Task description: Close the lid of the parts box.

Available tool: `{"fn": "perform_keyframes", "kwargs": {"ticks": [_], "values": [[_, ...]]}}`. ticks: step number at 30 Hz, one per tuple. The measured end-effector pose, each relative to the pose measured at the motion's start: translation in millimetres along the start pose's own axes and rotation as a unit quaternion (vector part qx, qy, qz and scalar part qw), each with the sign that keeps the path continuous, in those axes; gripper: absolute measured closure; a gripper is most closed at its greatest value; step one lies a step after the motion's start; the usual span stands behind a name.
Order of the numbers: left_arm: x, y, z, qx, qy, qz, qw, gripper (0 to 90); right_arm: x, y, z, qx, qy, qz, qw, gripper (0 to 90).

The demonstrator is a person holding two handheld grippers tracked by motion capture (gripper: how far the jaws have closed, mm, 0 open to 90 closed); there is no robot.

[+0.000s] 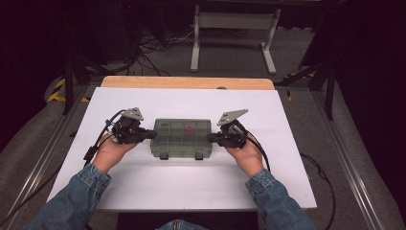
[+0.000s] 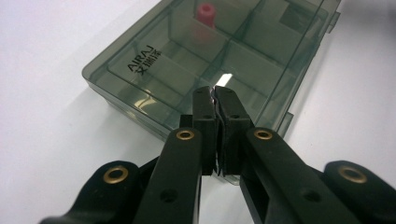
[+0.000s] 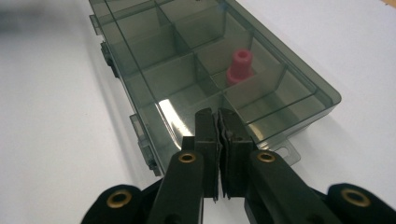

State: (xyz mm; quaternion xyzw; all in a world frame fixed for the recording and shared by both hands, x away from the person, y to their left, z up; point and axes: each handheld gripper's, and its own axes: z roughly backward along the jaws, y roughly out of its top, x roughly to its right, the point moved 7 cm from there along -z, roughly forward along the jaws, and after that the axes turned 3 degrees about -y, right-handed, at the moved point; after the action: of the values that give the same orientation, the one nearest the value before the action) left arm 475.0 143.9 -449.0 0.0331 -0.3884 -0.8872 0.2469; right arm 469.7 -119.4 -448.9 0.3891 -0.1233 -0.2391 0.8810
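Flanking one box (image 1: 182, 139): two hand-held grippers (shut)

The brand "AIRAJ" is printed in black on the lid of the smoky transparent compartment box (image 2: 205, 70). Small characters are set beneath it, too fine to be read.

**Two grippers flank a closed box**

A smoky clear compartment box (image 1: 182, 138) lies on the white table (image 1: 143, 187). The left gripper (image 1: 154, 134) meets its left end, the right gripper (image 1: 209, 137) its right end. A pink piece (image 1: 189, 129) sits inside.
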Motion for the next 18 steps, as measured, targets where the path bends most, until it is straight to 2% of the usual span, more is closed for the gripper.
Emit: {"fn": "perform_keyframes", "kwargs": {"ticks": [11,18], "values": [[6.4,-5.0,-3.7,-0.022,-0.001,-0.013,0.9997,87.5,-7.4,-6.6,-3.0,-0.004,0.010,-0.003,0.9999,86.7],[6.7,-8.2,-5.5,-0.025,-0.003,-0.010,0.9996,87.5,-9.5,-9.3,-4.6,-0.006,0.014,-0.004,0.9999,85.8]]}}
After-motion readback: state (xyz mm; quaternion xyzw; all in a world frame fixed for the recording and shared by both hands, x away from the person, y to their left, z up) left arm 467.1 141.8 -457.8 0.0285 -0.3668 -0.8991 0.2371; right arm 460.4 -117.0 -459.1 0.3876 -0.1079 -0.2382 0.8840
